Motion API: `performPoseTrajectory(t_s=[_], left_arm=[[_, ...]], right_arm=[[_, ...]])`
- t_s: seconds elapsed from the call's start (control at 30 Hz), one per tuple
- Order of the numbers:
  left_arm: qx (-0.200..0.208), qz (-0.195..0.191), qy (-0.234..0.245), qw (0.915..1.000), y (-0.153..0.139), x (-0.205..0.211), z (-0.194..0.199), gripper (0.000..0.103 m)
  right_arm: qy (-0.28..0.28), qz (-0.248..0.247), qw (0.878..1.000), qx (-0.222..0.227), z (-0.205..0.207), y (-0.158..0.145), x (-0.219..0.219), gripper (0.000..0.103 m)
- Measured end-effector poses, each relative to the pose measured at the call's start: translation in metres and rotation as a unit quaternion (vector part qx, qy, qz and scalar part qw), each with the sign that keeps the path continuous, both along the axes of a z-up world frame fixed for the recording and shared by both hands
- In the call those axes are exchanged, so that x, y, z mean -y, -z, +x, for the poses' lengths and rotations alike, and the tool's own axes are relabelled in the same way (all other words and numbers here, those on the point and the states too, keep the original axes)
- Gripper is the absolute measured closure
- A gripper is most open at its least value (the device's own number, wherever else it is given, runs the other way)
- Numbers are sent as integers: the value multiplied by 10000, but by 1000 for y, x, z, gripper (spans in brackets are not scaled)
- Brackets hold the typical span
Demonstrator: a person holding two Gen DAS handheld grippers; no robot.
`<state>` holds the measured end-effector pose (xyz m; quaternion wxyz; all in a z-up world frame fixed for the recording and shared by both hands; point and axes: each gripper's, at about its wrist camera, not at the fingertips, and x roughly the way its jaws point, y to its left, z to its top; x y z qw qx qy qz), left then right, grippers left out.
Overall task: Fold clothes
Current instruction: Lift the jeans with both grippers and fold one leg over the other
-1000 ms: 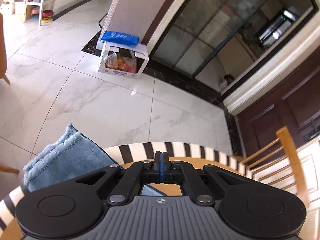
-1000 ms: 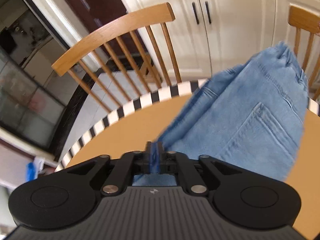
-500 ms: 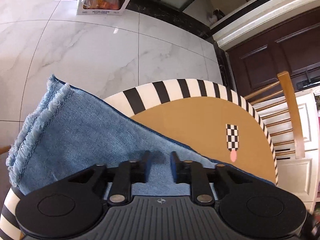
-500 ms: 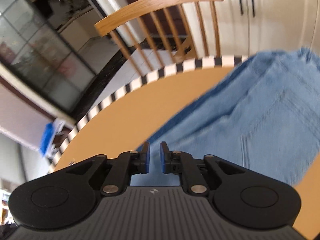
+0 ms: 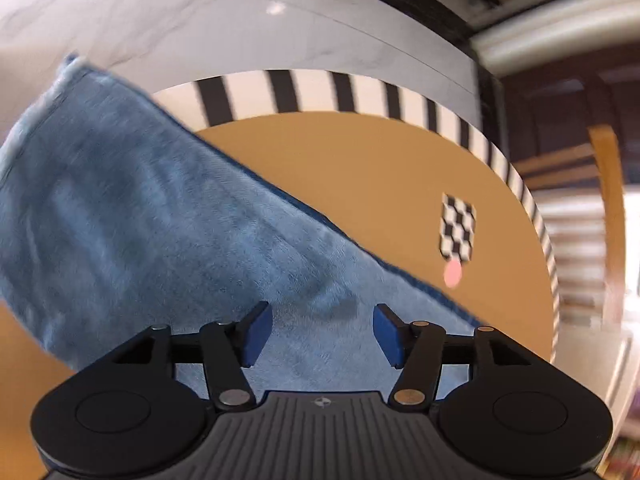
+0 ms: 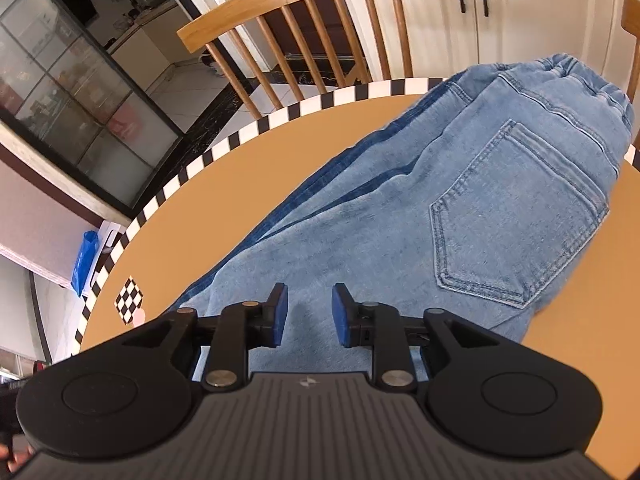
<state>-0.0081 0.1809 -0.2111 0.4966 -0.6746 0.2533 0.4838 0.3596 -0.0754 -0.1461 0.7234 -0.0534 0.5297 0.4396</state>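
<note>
A pair of light blue jeans (image 6: 460,208) lies flat on the round tan table (image 6: 248,176), back pocket up, waistband toward the far right edge. In the left wrist view the leg end of the jeans (image 5: 140,216) stretches to the left, its hem hanging past the table rim. My left gripper (image 5: 322,330) is open and empty, just above the denim. My right gripper (image 6: 306,314) is open and empty, just above the thigh part of the jeans.
The table has a black-and-white striped rim (image 5: 320,88) and a checkered marker (image 5: 458,232). A wooden chair (image 6: 304,28) stands behind the table, a second chair (image 6: 632,32) at the far right. White cabinets (image 6: 480,0) lie beyond. Marble floor (image 5: 200,12) surrounds the table.
Both grippers were shut on the jeans a second ago; they have opened and let go. The jeans now lie flat on the table, and both grippers tilted down over them.
</note>
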Motion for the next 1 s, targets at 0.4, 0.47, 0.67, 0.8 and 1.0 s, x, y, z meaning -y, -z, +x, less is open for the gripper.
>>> performPoseTrajectory(t_s=[0.4, 0.47, 0.67, 0.8, 1.0], left_arm=[[-1050, -450, 69, 9934, 13, -40, 61, 33], [-1342, -292, 123, 9905, 11, -34, 67, 45], [-1117, 669, 939, 9870, 21, -12, 58, 96], [-956, 1285, 1040, 9816, 33, 5, 38, 102], [-787, 2361, 1733, 9529, 26, 17, 31, 102]], right_arm=[[-167, 178, 9997, 26, -8, -11, 11, 76], [-211, 217, 9995, 104, -9, -18, 18, 75], [-13, 460, 9986, 256, -20, -35, 60, 74], [-128, 692, 9975, 97, -46, -28, 83, 67], [-297, 795, 9957, -360, -85, -9, 108, 67]])
